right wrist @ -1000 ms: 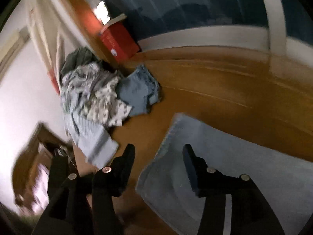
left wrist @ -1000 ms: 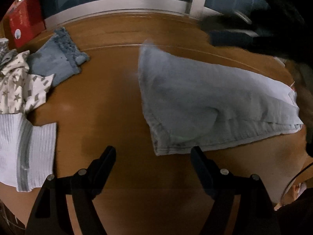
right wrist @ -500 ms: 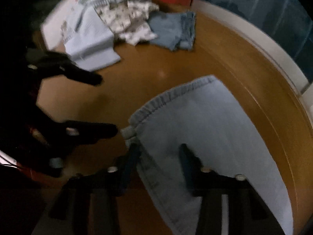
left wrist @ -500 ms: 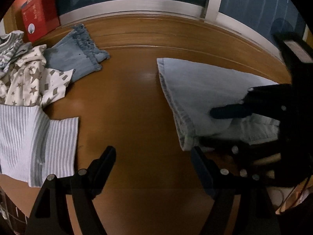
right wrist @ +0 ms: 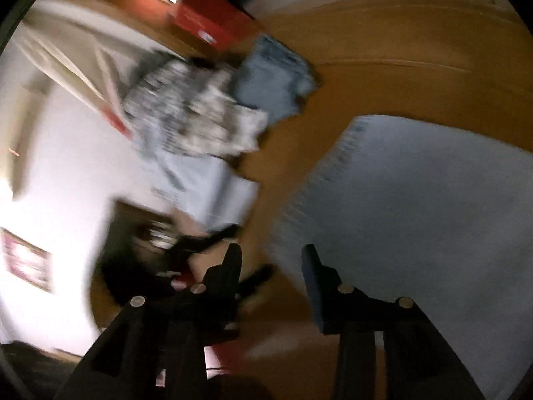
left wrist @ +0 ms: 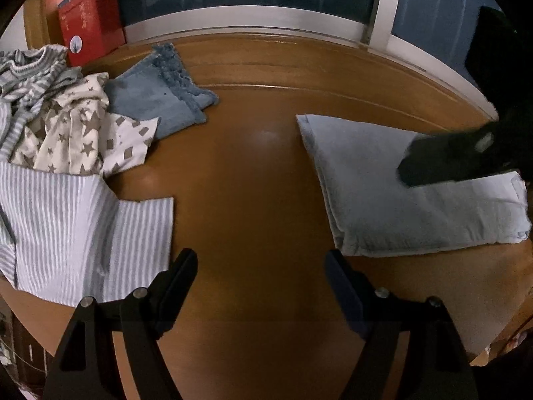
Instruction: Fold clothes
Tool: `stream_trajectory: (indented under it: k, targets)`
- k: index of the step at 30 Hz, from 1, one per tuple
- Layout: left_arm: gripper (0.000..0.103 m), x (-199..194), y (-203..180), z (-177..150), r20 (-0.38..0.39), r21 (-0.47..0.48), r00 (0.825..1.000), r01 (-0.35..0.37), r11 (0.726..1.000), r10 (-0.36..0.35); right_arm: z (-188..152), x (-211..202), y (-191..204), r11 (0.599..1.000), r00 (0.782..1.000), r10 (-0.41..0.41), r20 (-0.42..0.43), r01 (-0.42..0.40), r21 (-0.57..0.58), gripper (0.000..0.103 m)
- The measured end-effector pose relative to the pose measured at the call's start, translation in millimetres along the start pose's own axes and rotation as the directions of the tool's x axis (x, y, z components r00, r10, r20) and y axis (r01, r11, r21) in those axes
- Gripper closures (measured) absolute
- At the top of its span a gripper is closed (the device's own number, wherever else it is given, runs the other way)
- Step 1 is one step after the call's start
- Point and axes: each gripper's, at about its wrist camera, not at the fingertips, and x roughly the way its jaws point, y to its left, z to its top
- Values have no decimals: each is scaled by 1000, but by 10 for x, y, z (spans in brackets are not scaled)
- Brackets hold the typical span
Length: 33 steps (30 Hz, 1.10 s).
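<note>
A light blue denim garment [left wrist: 399, 200] lies folded flat on the right side of the wooden table [left wrist: 253, 180]. My left gripper [left wrist: 260, 266] hangs open over bare wood to the left of the garment's near corner, with nothing between its fingers. In the left wrist view a dark, blurred finger [left wrist: 443, 160] of my right gripper hovers over the garment's far right part. The right wrist view is smeared by motion. There my right gripper [right wrist: 271, 263] is opening, its jaws above the edge of the garment [right wrist: 416, 216], and the pads press on nothing.
A pile of clothes fills the table's left side: a striped top [left wrist: 83, 226], a star-patterned piece [left wrist: 76, 133] and frayed denim shorts [left wrist: 160, 96]. A red box [left wrist: 90, 23] stands at the back left. A window frame [left wrist: 266, 16] runs along the far edge.
The garment, held at its edge by the right gripper half a second ago, now lies flat and folded. The right gripper has swung away to the right. The left gripper has drifted left.
</note>
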Motion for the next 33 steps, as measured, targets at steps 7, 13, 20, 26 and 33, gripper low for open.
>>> stream_trajectory:
  k: [7,13,20,26,33]
  targets:
    - [26,-63,-213,221,48,88,998,34,996,-38,-404,-645,-95,946,935,-308,178,321,-46,57]
    - [26,217,-746,462,35,215,990,124,969,-135,-942,-926,-645,774,757,-632,168,627,88,57]
    - [26,668,-1164,516,0,274,997,79,958,-82,-1337,-937,-879,718,696,-695,177,682,140,56]
    - [28,577,-1326,893,34,296,992,104,949,-120,-1101,-1244,-851,765,722,-642,258,627,147,57]
    - [28,878,-1791,995,-43,314,987,160,936,-154,-453,-1371,-1480,689,638,-725,259,684,242,57]
